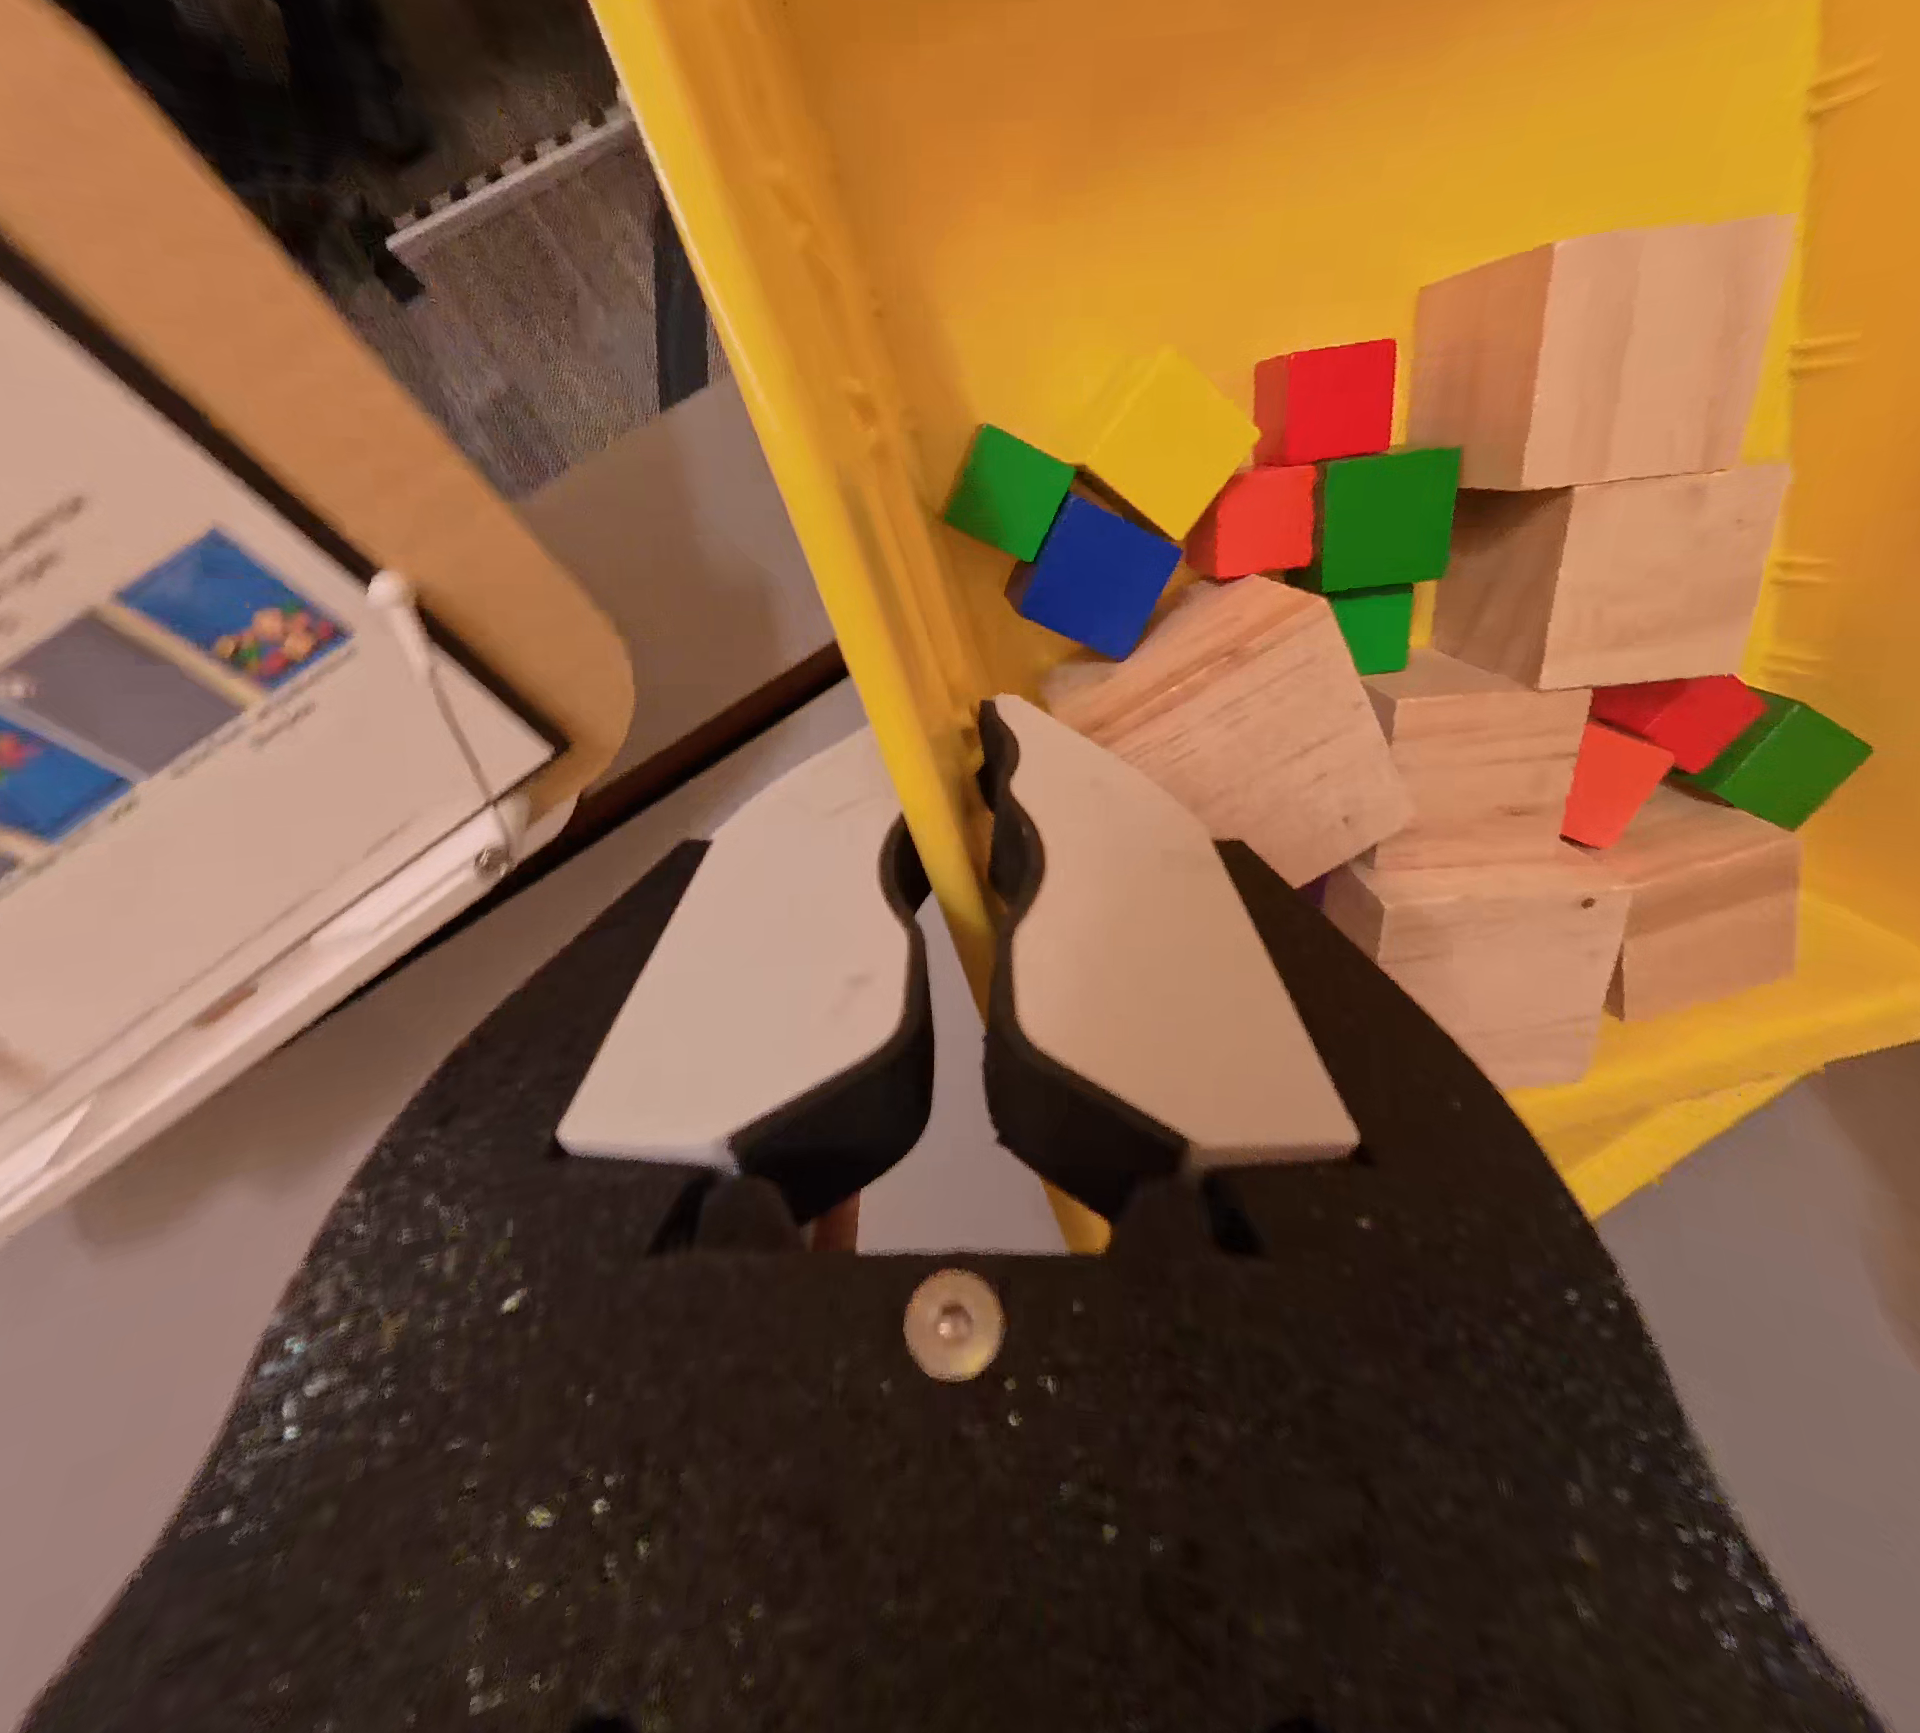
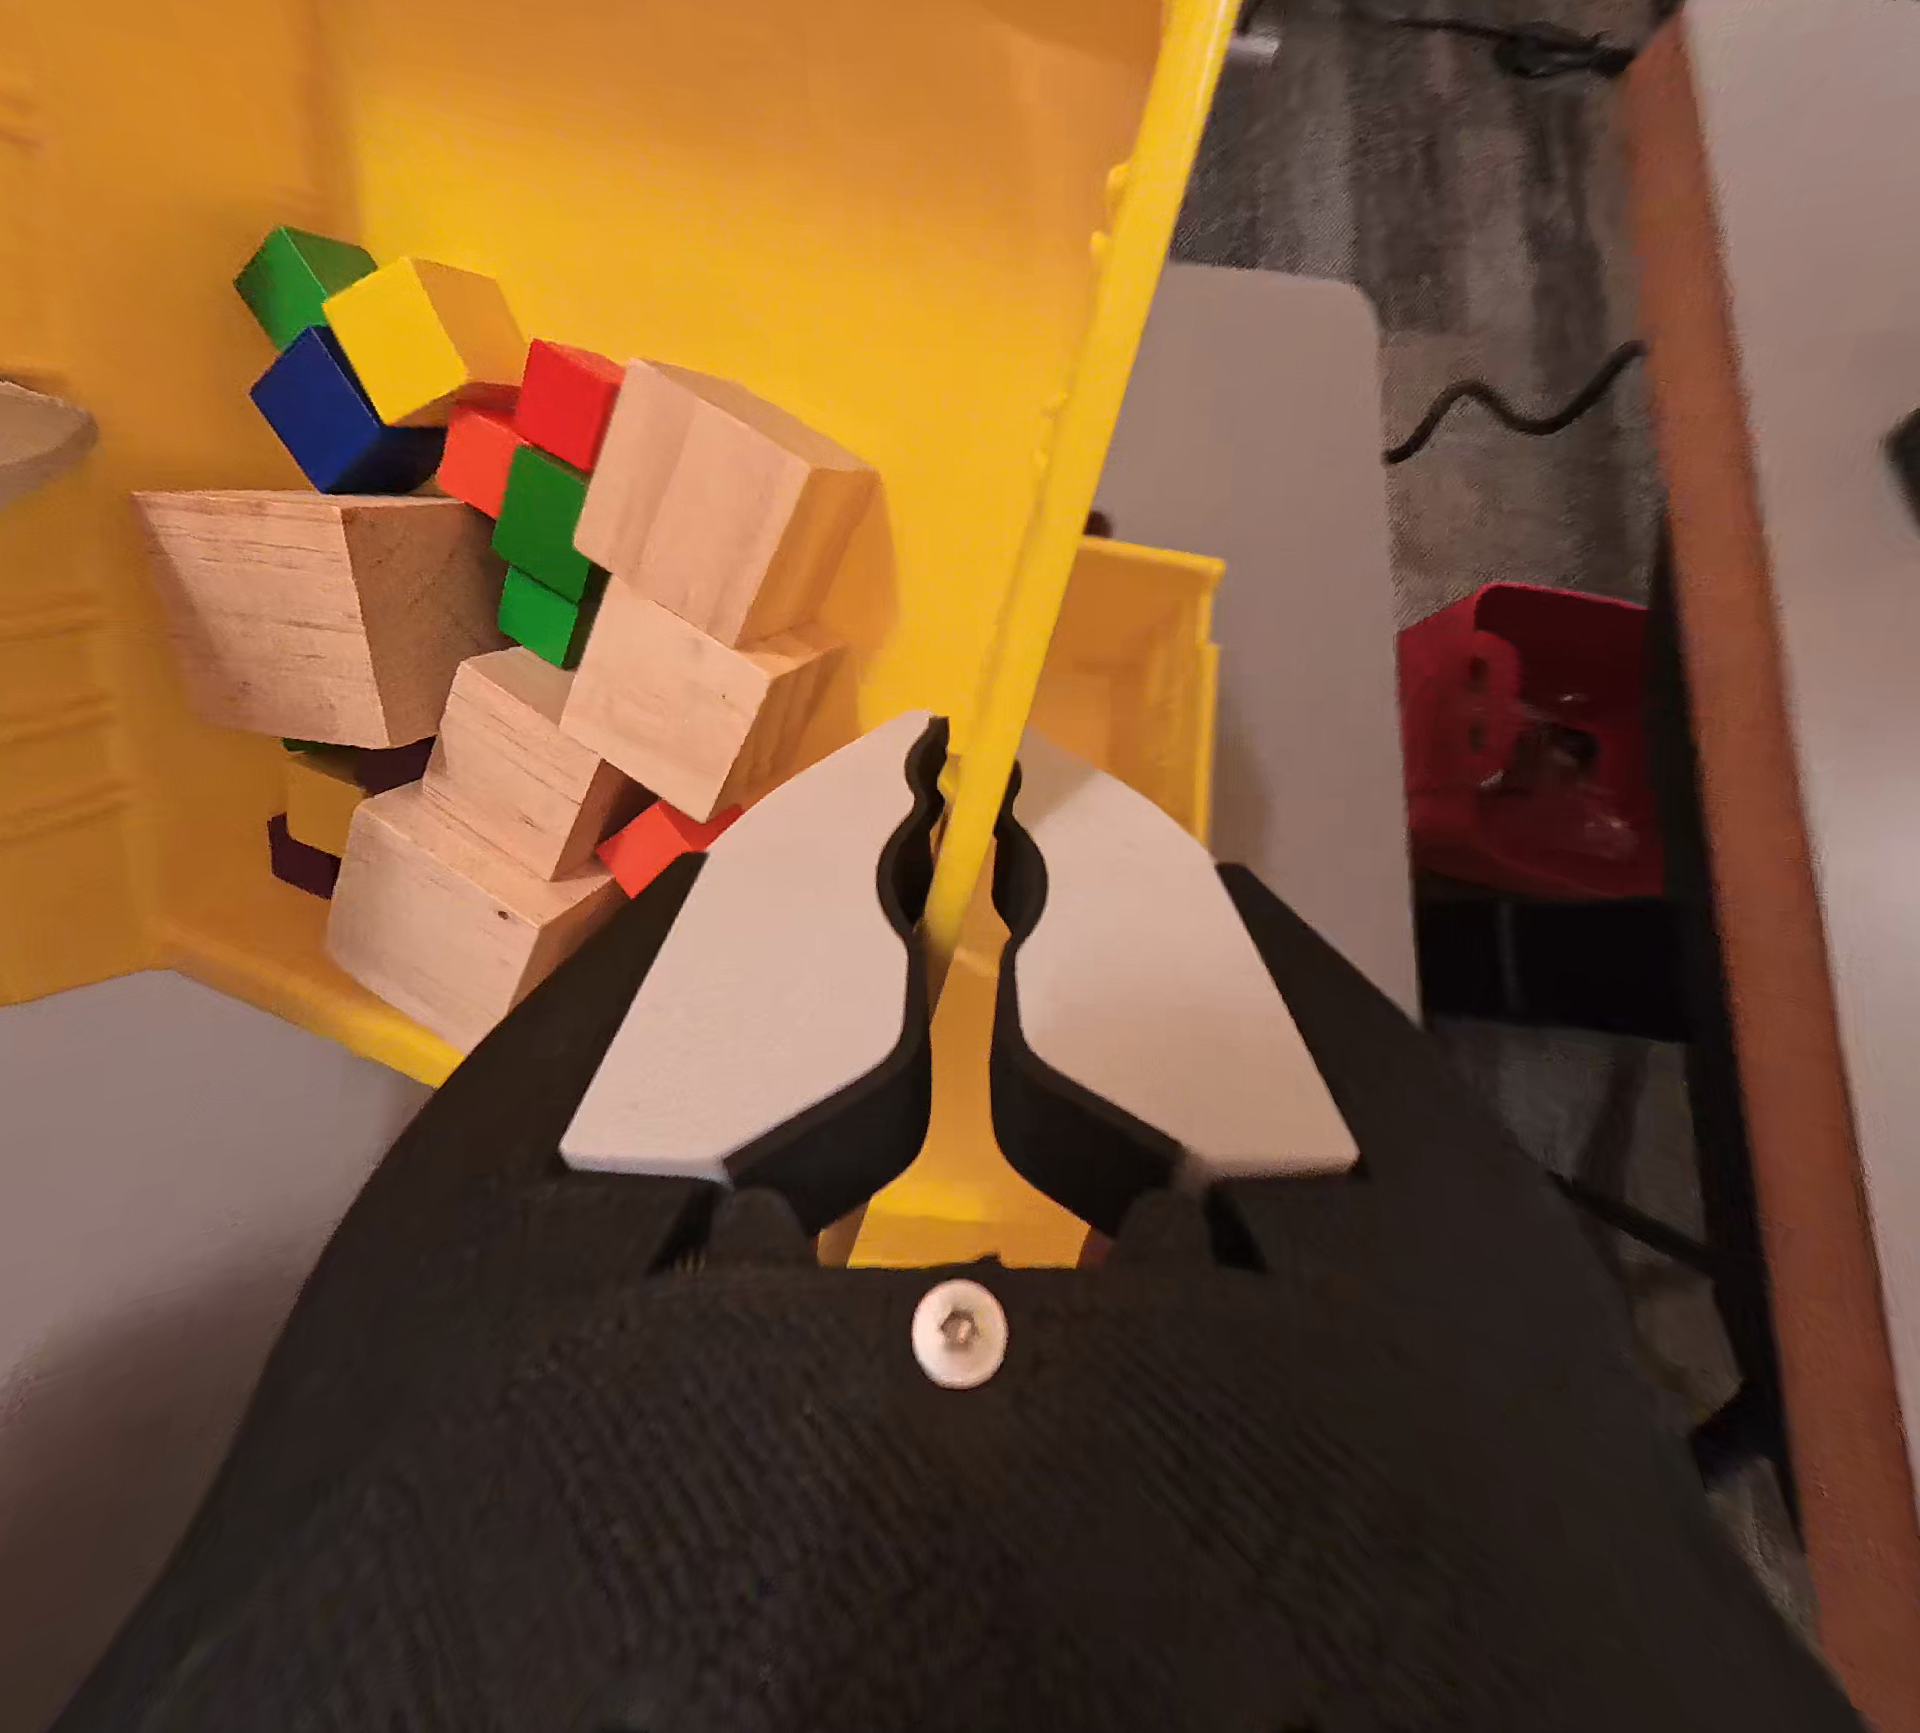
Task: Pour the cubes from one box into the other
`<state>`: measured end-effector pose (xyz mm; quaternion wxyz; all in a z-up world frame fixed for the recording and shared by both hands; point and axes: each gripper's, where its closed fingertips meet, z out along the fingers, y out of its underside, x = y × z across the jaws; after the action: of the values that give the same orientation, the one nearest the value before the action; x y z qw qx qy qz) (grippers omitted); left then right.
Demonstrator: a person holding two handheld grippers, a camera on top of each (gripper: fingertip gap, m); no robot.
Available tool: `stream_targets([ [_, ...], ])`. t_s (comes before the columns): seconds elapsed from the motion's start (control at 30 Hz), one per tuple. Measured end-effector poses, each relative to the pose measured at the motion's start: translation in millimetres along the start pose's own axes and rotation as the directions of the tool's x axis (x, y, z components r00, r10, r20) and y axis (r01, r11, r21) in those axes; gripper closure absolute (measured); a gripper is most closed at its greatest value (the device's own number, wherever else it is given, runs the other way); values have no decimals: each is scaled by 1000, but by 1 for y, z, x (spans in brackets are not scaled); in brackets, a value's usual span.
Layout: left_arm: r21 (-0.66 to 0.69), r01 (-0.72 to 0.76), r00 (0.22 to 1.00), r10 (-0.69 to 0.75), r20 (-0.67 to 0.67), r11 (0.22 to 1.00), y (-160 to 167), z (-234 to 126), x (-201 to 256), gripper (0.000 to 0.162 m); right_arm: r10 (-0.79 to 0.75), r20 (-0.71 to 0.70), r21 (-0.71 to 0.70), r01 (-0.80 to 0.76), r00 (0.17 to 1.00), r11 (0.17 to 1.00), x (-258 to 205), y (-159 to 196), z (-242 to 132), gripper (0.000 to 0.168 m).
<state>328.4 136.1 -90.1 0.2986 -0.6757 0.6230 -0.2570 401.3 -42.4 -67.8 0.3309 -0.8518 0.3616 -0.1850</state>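
Grey desk (image 1: pixel 208 1268) carries the setup; dark cluttered floor with cables behind it in both views. Cardboard-backed board with a printed sheet (image 1: pixel 187 644) leans at the left of the left wrist view. Second desk with a brown edge (image 2: pixel 1704 540) runs down the right of the right wrist view, a red object (image 2: pixel 1527 738) low beside it.

Yellow box (image 1: pixel 1299 125) is tipped steeply, open side facing the cameras, its lower edge near or on the desk; contact not resolvable. Second yellow box (image 2: pixel 1143 644) sits upright on the desk just behind the right side wall of the first, only partly visible.

Left gripper (image 1: pixel 966 810): fingers closed on the left side wall of the tipped box, one inside, one outside. Right gripper (image 2: pixel 971 800): fingers clamped the same way on the right side wall.

Cubes are all piled in the low end of the tipped box. Plain wooden cubes (image 1: pixel 1600 353), the large ones, stacked unevenly against the wall and bottom. Small painted cubes wedged among and above them: blue cube (image 1: pixel 1096 577), yellow cube (image 1: pixel 1174 436), red cube (image 1: pixel 1325 400), green cube (image 1: pixel 1387 514), orange cube (image 1: pixel 1257 520), more red, orange and green at lower right
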Motion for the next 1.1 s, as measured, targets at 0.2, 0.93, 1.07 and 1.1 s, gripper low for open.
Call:
stream_targets([
  [0.2,191,-101,995,94,47,976,-53,23,32,158,48,-44,189,-39,998,981,55,-13,6,162],
  [0.93,702,-102,994,94,51,704,-87,60,67,157,100,-76,660,-25,992,751,102,-25,11,160],
  [1.07,735,-118,993,86,82,668,-87,55,66,157,132,-71,709,-44,989,704,100,-24,8,160],
  [1.1,739,-117,993,82,83,664,-88,54,66,158,140,-66,716,-51,988,696,100,-24,8,160],
])
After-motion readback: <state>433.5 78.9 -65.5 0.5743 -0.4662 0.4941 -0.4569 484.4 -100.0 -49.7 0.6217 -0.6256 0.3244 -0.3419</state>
